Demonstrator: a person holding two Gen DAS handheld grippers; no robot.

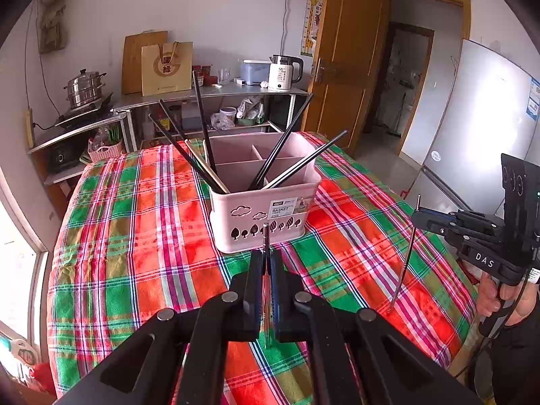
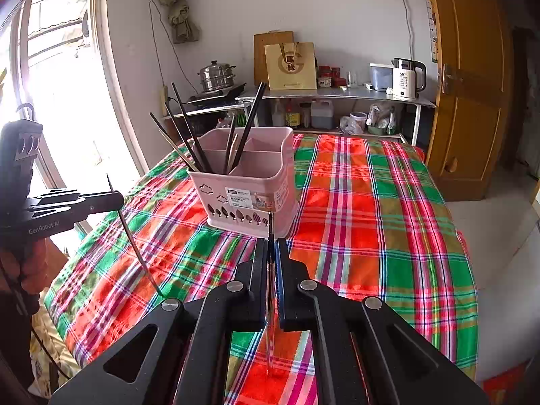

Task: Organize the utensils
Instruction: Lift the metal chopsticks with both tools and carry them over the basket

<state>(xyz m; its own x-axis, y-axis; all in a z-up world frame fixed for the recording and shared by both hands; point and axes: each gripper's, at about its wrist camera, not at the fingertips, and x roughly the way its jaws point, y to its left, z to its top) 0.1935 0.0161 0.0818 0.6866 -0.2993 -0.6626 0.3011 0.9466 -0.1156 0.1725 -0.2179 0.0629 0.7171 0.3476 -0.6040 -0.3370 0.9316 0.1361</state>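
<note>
The left gripper and the right gripper both point down at a slant, each squeezed tight on one thin silver metal chopstick standing upright above the red and green checked tablecloth. The pink plastic basket with more chopsticks stands just ahead. Behind are a metal shelf, a white kettle and a brown wooden door.

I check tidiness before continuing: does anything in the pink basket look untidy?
Yes. The chopsticks in the pink basket splay outward at different angles, across compartments, instead of standing together. Nothing looks spilled or broken.
</note>
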